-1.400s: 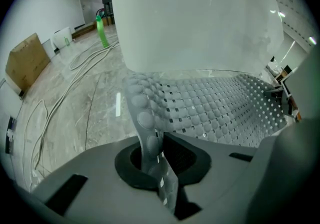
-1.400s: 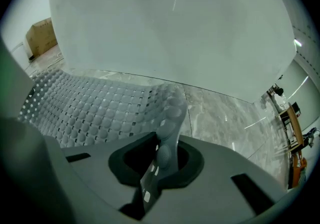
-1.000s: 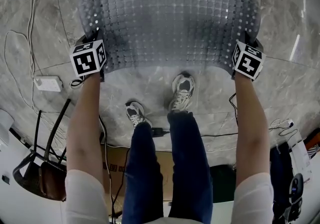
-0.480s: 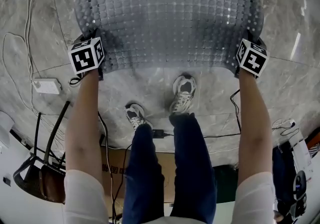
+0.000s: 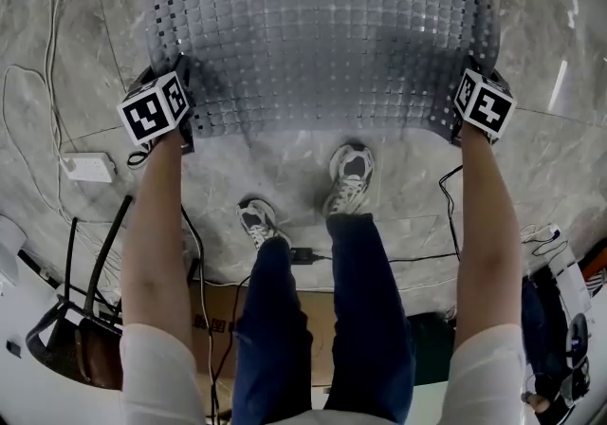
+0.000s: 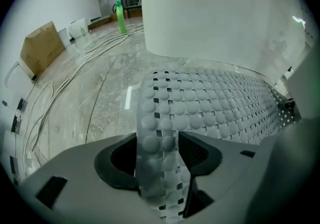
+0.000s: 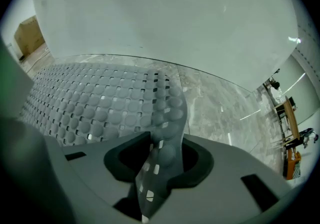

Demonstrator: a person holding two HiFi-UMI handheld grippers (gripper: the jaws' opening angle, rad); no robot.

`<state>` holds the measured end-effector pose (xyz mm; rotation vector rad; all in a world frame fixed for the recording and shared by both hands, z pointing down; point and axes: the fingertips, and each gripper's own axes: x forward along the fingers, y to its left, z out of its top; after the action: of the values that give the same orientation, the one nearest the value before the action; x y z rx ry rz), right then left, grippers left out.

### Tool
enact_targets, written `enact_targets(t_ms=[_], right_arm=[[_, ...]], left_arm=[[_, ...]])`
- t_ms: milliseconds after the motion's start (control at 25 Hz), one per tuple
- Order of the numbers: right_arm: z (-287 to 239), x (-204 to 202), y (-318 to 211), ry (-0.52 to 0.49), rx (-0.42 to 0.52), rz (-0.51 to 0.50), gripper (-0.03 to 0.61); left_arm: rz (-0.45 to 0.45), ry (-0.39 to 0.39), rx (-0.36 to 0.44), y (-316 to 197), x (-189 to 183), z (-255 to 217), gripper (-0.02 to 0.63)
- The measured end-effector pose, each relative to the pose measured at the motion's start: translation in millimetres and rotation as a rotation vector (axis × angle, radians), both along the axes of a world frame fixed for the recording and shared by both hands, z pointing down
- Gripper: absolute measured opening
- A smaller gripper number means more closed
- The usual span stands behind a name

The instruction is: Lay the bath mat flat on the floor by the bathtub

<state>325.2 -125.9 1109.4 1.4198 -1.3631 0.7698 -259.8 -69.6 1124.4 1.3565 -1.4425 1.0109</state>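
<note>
**Clerk:** Position of the bath mat (image 5: 322,34)?

**Inspector:** On the floor (image 5: 285,167), lengthwise along the foot of the bathtub (image 6: 215,13), with its far edge just beside the tub wall. Most of it lies flat. The two corners away from the bathtub curl upward.

**Clerk:** Handling?

**Inspector:** It appears to be a soft, rubbery sheet, studded and perforated. I judge it light and limp, since each raised corner bends over on itself. The studs should offer purchase. The corners away from the bathtub are the sensible places to take hold, one per gripper, so the sheet stays spread.

**Clerk:** Grippers?

**Inspector:** Left gripper (image 6: 160,153): its jaws have just been opening and now stand wide apart, with the corner loose between them and a clear gap on one side. Right gripper (image 7: 165,160): its jaws have also just been opening, but less far. The other corner stands between them and does not look pinched.

**Clerk:** Surface and room?

**Inspector:** The floor is polished grey marble with visible glare, and probably slippery. Well away from the bathtub there is a cardboard box (image 6: 40,45) and a green bottle (image 6: 121,18). Nearer in, out from the tub past the left corner, trailing cables (image 5: 28,82) and a power strip (image 5: 92,163) lie on the floor. The person's shoes (image 5: 349,172) stand just clear of the mat edge that faces away from the bathtub.
</note>
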Motion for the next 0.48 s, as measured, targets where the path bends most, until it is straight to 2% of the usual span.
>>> enact_targets(t_ms=[160,200,360,480], right_arm=[[-12,17,1,0.073,0.015,0.086,0.237],[-14,21,2,0.084,0.011,0.097,0.253],[-18,33,5,0.126,-0.011,0.087,0.261],[-20,33,11,0.119,-0.025,0.085,0.261]], left_arm=[[-0.002,-0.009,0.010,1,-2,-1,0.244],[-0.007,-0.010,0.007,1,-3,-1,0.244],[-0.006,-0.010,-0.008,4,-5,-3,0.247],[0.004,-0.018,-0.026,10,-9,-6,0.249]])
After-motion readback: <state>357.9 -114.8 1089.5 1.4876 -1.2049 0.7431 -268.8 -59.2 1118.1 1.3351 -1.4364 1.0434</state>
